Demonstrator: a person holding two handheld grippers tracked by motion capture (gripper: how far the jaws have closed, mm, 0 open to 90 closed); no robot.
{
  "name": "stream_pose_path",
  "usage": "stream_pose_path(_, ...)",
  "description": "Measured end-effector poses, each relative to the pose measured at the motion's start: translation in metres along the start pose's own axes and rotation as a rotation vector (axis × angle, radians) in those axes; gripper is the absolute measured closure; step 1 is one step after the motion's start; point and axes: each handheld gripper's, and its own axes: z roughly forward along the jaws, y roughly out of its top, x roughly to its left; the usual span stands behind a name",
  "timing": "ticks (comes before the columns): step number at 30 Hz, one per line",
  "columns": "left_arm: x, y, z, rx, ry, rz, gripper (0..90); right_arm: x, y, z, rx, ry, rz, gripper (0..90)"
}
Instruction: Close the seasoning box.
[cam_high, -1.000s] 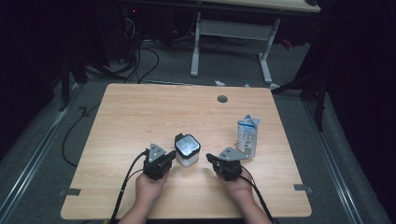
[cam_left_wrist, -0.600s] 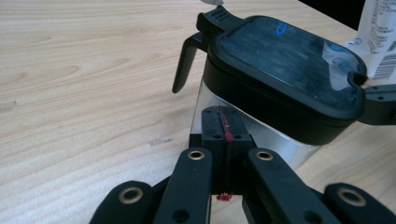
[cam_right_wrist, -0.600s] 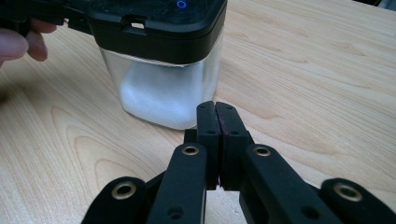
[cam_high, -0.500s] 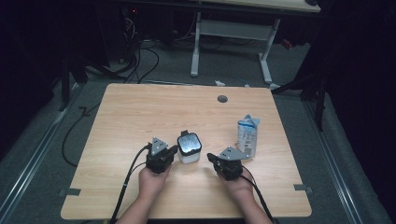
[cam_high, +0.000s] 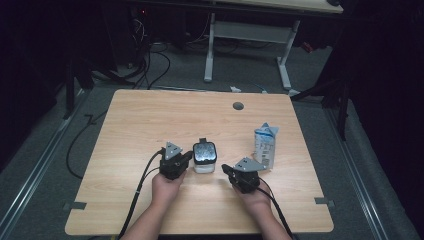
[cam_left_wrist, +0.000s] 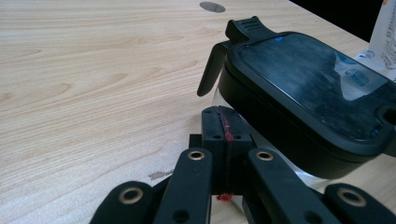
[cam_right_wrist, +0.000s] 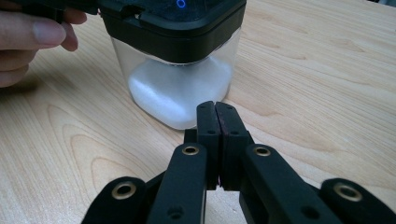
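Observation:
A clear square container (cam_high: 204, 166) with a black lid (cam_high: 205, 153) stands at the table's near middle, with white powder (cam_right_wrist: 180, 93) in its lower part. My left gripper (cam_high: 188, 157) is shut with nothing between its jaws, and its tips (cam_left_wrist: 225, 122) sit right beside the container's left side, just under the lid (cam_left_wrist: 303, 88). A black latch (cam_left_wrist: 211, 70) hangs from the lid's far edge. My right gripper (cam_high: 226, 169) is shut and empty too, a short way right of the container, its tips (cam_right_wrist: 215, 114) pointing at the container's base.
A white and blue pouch (cam_high: 264, 145) stands upright to the right of the container. A round cable hole (cam_high: 238, 106) sits near the table's far edge. Fingers of the person's left hand (cam_right_wrist: 28, 37) show beside the lid. Cables trail off the table's near edge.
My left gripper has moved a little forward and to the right, closer against the container's left side. The right gripper has kept still.

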Motion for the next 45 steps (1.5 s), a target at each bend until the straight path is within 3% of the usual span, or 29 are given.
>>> stream_pose_path(14, -0.003, 0.006, 0.011, 0.005, -0.011, 0.015, 89.9, -0.002, -0.001, -0.001, 0.001, -0.005, 0.011, 89.1)
stream_pose_path(24, 0.001, 0.007, 0.003, -0.004, 0.005, 0.025, 86.3, -0.003, -0.002, -0.002, -0.002, -0.007, 0.01, 88.9)
stream_pose_path(31, 0.009, 0.0, -0.018, -0.012, 0.02, 0.054, 79.5, -0.004, -0.002, -0.002, -0.002, -0.011, 0.008, 88.6)
stream_pose_path(40, 0.034, -0.026, -0.061, -0.003, 0.059, 0.073, 72.7, -0.004, -0.005, -0.003, 0.008, -0.017, 0.014, 88.1)
stream_pose_path(45, 0.047, -0.042, -0.086, 0.024, 0.069, 0.08, 62.7, -0.004, -0.006, -0.004, 0.013, -0.025, 0.013, 86.6)
